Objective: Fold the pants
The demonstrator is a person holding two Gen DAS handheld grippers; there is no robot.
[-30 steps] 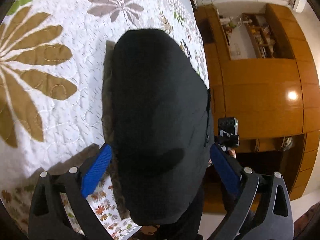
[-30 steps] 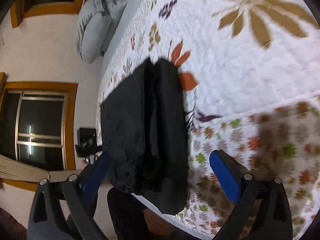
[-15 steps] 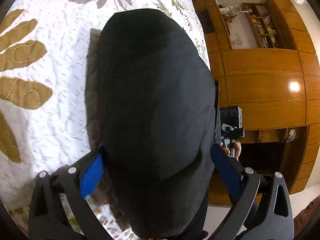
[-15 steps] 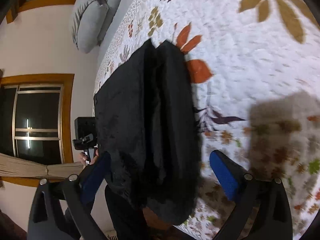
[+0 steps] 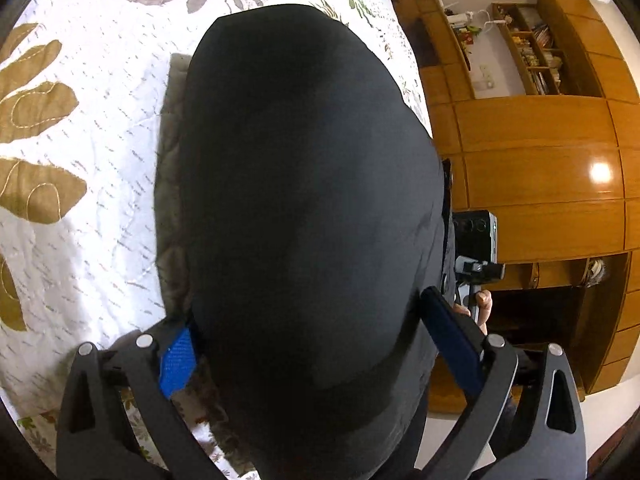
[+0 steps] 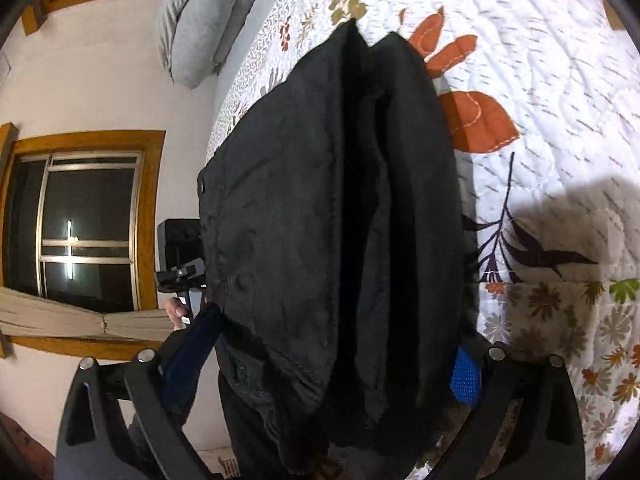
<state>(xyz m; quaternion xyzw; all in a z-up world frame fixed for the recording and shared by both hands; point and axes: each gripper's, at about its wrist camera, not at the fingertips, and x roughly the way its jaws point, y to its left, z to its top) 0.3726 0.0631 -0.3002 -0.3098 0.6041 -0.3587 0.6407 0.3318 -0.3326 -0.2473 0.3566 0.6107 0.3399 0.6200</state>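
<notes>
Black pants lie along the near edge of a bed with a white floral quilt. In the right wrist view the pants show two legs side by side with a dark crease between them. My left gripper is open, its blue pads on either side of one end of the pants. My right gripper is open and straddles the other end. The cloth hides part of each pad. The other gripper's camera shows in each view, in the left wrist view and in the right wrist view.
A wooden wardrobe with shelves stands beyond the bed edge. Grey pillows lie at the head of the bed. A window with a wooden frame is in the wall.
Both grippers have moved forward over the ends of the pants, so the cloth now fills the space between the open fingers.
</notes>
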